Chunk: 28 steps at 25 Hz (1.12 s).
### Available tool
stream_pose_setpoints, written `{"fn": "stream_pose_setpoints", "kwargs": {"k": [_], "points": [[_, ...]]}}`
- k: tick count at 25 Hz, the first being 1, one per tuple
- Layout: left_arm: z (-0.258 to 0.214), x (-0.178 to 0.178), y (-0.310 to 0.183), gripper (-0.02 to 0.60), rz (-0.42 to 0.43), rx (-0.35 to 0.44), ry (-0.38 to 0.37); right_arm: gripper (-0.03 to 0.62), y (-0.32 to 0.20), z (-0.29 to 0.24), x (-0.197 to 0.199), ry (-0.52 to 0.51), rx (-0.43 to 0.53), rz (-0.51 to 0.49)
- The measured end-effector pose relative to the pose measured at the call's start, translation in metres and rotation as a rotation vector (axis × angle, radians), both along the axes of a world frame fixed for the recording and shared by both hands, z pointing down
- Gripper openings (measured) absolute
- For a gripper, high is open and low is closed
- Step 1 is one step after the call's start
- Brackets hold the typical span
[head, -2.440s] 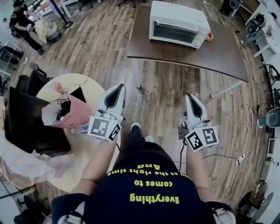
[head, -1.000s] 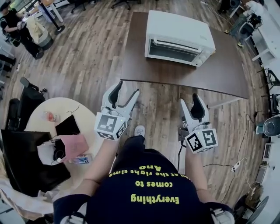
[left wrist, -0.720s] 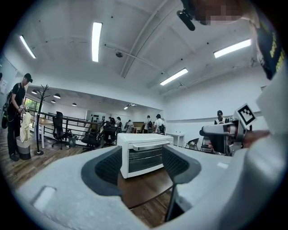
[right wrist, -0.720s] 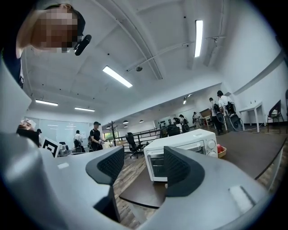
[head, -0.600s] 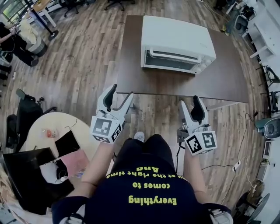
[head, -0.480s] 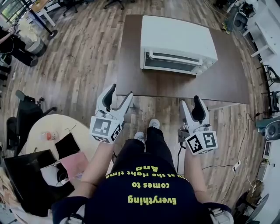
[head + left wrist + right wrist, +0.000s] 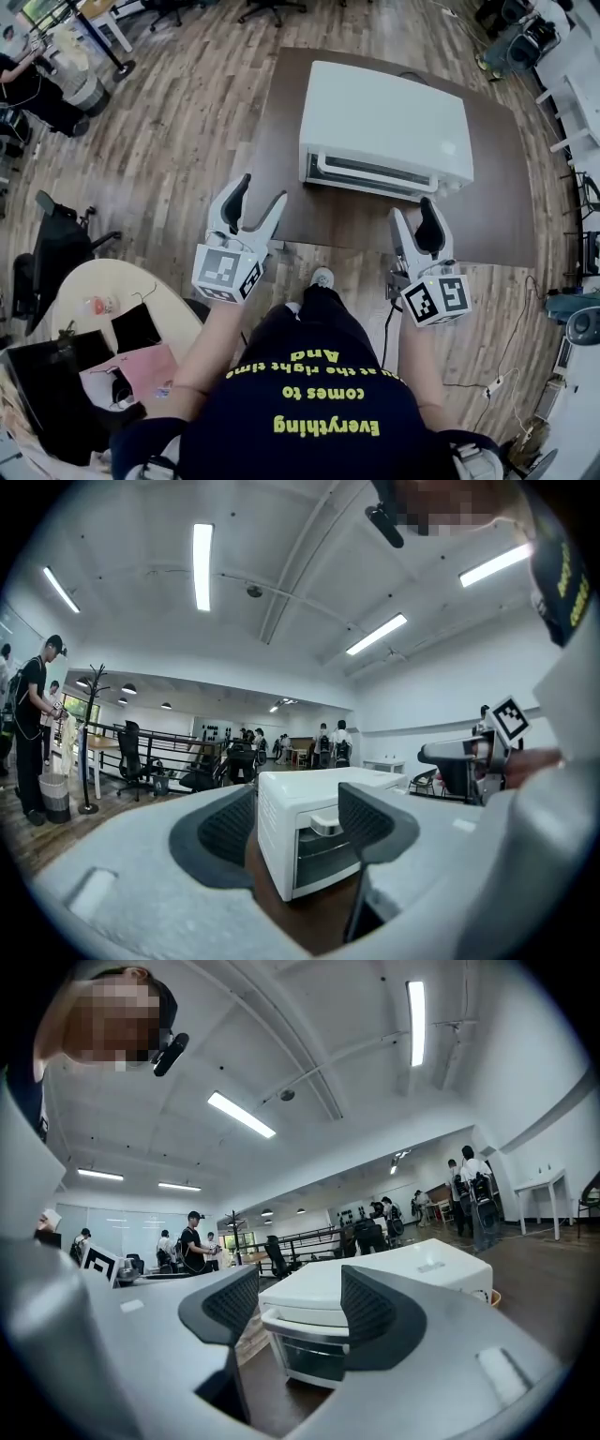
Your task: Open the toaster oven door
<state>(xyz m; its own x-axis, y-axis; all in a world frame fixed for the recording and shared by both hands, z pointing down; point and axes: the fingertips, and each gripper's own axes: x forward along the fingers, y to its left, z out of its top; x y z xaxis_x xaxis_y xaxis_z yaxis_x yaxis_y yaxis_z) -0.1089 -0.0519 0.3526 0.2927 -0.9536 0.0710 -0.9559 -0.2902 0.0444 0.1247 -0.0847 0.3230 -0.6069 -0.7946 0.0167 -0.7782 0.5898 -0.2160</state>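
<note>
Stepping up since a second ago, you now have the oven (image 7: 384, 122) just ahead of the left gripper (image 7: 260, 190) and right gripper (image 7: 413, 211), both with jaws apart, empty; door (image 7: 375, 167) shut, handle (image 7: 375, 178) unreached.

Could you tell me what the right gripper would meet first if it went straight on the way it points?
Most likely the toaster oven: the right gripper, jaws apart and empty, looks straight at its front, near the door handle. Nothing stands between, though depth is hard to judge.
</note>
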Motion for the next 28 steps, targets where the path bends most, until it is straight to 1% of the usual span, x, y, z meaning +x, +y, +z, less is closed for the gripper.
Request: {"fn": "stream_pose_setpoints", "kwargs": {"k": [6,9,12,16,23,25,28], "points": [[0.000,0.011,-0.046,0.278,-0.020,0.005,0.005,0.272,-0.047,0.001,0.007,0.013,0.014,-0.029],[0.002,0.015,-0.063,0.281,-0.026,0.005,0.001,0.272,-0.065,0.005,0.017,0.027,0.010,-0.019],[0.007,0.019,-0.077,0.285,-0.013,-0.013,0.003,0.273,-0.075,0.008,0.024,0.045,-0.003,0.001],[0.008,0.017,-0.100,0.287,0.012,-0.014,0.014,0.273,-0.089,0.013,0.031,0.049,-0.017,0.051],[0.008,0.006,-0.136,0.288,0.086,-0.024,0.015,0.272,-0.101,0.022,0.036,0.057,-0.060,0.180],[0.010,0.001,-0.142,0.288,0.109,-0.028,0.010,0.272,-0.102,0.028,0.036,0.058,-0.076,0.216],[0.013,-0.006,-0.149,0.288,0.132,-0.041,0.015,0.270,-0.102,0.033,0.030,0.072,-0.099,0.245]]}}
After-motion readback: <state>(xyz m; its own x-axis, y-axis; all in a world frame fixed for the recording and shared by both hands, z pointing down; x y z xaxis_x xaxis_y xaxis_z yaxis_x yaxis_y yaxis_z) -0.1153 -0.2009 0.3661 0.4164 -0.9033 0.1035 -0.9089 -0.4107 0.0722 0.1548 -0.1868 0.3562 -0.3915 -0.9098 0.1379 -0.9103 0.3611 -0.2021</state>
